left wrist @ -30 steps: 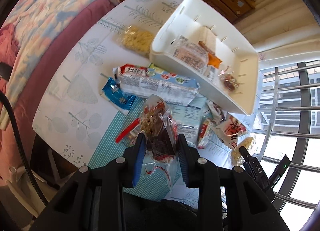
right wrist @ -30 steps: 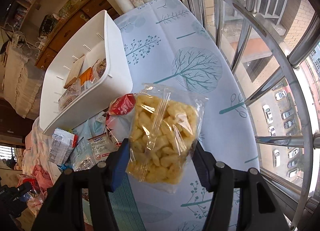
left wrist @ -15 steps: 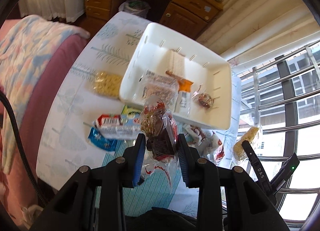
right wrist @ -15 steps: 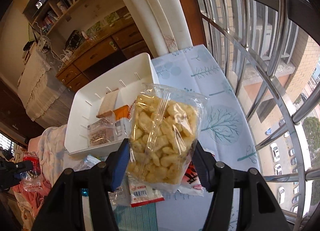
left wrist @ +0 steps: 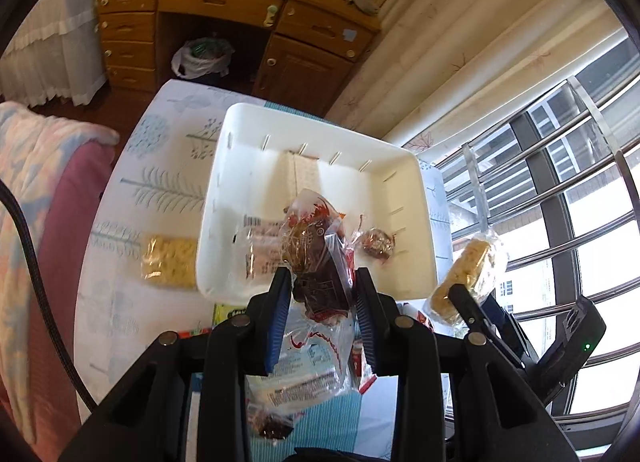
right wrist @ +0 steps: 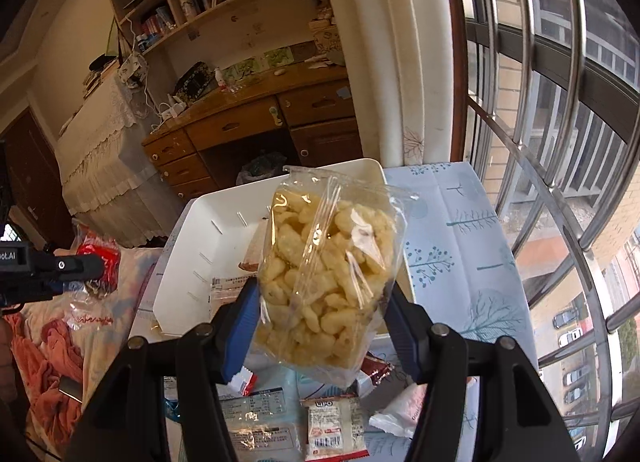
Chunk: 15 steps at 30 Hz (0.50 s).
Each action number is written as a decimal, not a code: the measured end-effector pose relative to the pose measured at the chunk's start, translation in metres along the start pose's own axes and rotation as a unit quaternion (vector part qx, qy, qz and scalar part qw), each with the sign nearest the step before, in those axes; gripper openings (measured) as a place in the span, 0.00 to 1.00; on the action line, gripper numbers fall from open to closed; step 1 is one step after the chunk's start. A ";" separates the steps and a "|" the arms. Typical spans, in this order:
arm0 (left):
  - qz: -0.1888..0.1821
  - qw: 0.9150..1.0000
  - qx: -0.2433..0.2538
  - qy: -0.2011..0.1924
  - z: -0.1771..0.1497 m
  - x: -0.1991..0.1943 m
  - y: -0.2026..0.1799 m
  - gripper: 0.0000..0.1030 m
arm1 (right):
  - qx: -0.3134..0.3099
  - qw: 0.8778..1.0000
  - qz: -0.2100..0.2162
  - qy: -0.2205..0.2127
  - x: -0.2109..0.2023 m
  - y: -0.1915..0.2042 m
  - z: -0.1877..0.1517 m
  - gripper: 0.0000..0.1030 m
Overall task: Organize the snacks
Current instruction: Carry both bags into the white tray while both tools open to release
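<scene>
My left gripper (left wrist: pixel 323 294) is shut on a clear packet of dark brown snack with red print (left wrist: pixel 316 258), held in the air over the near rim of the white tray (left wrist: pixel 224 221). A clear bag of yellow puffs (right wrist: pixel 324 282) fills my right gripper (right wrist: pixel 320 314), which is shut on it above the table, in front of the tray (right wrist: pixel 188 262). That bag (left wrist: pixel 464 278) and the right gripper show at the right of the left wrist view. The left gripper with its packet (right wrist: pixel 96 258) shows at the left of the right wrist view. Several wrapped snacks lie inside the tray.
A second yellow puff bag (left wrist: pixel 168 262) lies on the tree-print tablecloth (left wrist: pixel 120 302) left of the tray. More packets (right wrist: pixel 332 422) lie below the grippers. A wooden desk (left wrist: pixel 224 21) stands behind, a bed (left wrist: pixel 36 181) at the left, window bars (right wrist: pixel 560 181) at the right.
Both grippers rose and rolled while carrying their packets toward the tray. The tray now sits straighter and nearer the middle of both views, and the room behind has come into sight.
</scene>
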<state>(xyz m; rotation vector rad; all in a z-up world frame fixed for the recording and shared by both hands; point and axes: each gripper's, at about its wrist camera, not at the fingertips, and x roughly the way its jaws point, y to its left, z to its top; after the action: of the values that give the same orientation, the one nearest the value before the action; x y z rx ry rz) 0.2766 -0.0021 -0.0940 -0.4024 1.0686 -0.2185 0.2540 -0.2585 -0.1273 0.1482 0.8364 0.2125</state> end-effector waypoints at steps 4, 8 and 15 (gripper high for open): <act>-0.007 1.000 0.029 -0.008 0.010 0.012 -0.001 0.30 | -0.015 1.000 -0.002 0.002 0.013 0.012 0.001 0.59; -0.012 0.999 0.051 -0.010 0.018 0.023 0.000 0.30 | -0.024 1.000 -0.002 0.008 0.027 0.022 0.001 0.59; -0.006 0.997 0.075 -0.003 0.024 0.041 0.001 0.30 | -0.034 0.999 -0.004 0.024 0.044 0.031 -0.002 0.59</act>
<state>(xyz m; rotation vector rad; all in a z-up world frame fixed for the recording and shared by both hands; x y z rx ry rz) 0.3170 -0.0106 -0.1175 -0.2739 1.0366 -0.3074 0.2772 -0.2181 -0.1533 0.0768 0.8754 0.2369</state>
